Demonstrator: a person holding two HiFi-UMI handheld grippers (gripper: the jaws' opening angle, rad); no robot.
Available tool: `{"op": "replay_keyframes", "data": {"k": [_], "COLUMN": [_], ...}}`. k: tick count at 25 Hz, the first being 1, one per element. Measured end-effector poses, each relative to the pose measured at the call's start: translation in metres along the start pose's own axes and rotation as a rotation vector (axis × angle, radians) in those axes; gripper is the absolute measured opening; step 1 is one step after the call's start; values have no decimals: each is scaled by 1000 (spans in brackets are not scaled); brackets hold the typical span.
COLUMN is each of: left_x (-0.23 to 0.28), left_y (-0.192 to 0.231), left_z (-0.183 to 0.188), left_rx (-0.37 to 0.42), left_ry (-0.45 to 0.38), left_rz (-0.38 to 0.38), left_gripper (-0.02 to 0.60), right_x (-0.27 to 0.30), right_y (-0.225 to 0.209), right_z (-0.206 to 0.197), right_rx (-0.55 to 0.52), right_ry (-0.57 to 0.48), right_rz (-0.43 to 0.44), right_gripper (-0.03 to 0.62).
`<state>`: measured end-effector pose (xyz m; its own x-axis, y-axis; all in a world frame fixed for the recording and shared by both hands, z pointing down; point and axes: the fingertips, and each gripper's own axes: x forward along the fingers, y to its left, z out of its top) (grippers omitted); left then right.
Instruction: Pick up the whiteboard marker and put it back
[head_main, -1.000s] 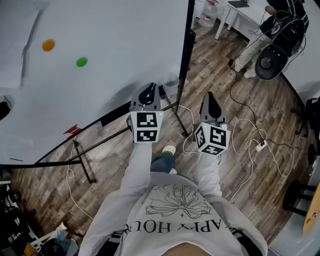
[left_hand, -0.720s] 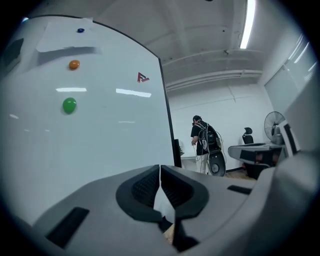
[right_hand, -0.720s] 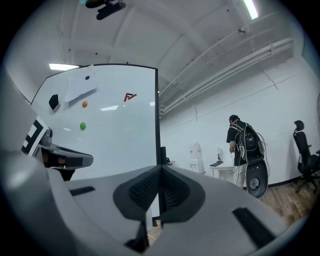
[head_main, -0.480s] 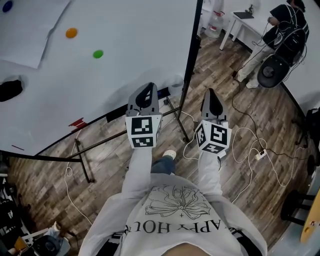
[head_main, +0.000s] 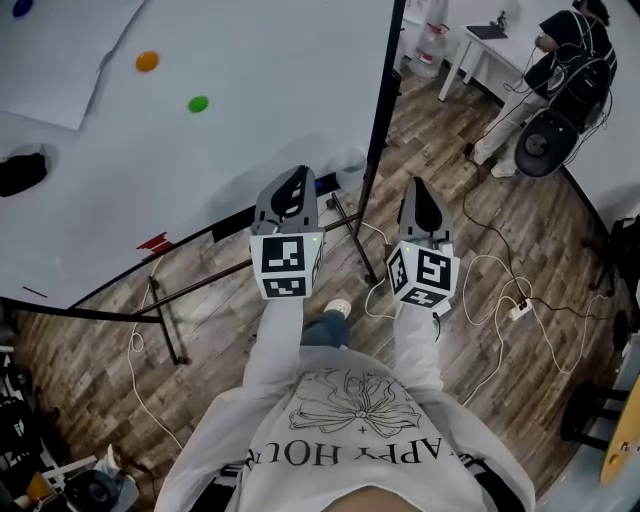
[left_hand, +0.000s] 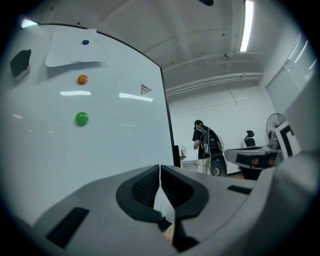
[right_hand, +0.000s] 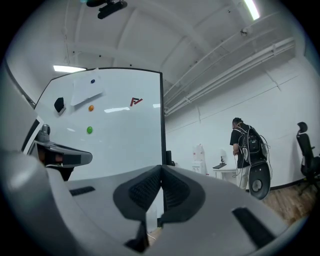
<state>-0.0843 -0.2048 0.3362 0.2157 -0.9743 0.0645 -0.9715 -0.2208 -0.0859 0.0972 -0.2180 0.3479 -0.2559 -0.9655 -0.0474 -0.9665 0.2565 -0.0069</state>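
A white whiteboard (head_main: 250, 110) fills the upper left of the head view and carries an orange magnet (head_main: 147, 61), a green magnet (head_main: 198, 104), a black eraser (head_main: 22, 173) and a paper sheet (head_main: 60, 60). A small red object (head_main: 155, 243) lies at the board's lower edge; I cannot tell whether it is the marker. My left gripper (head_main: 297, 185) points level at the board near its right edge, jaws shut and empty (left_hand: 160, 172). My right gripper (head_main: 418, 200) is held beside it, past the board's black side post (head_main: 385, 100), also shut and empty (right_hand: 161, 172).
The board's black stand legs (head_main: 170, 320) spread over the wooden floor. White cables (head_main: 500, 290) trail on the floor at the right. A person (head_main: 565, 50) stands by a white table at the far right with a round black device next to them.
Both grippers have risen a little in front of the board. The head view has swung up, so the eraser and more of the board show. Both pairs of jaws stayed shut.
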Motion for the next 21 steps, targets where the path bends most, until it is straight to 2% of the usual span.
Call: {"op": "replay_keyframes", "data": {"k": [21], "left_x": [13], "left_y": [-4], "left_z": [-6], "left_rx": [25], "left_ry": [16], "left_rz": [-21], "left_gripper": [11], "right_x": [8], "right_y": [-8], "right_z": [-12], "right_rx": [-5], "right_ry": [28], "right_rz": [-22], "right_gripper": [3]}}
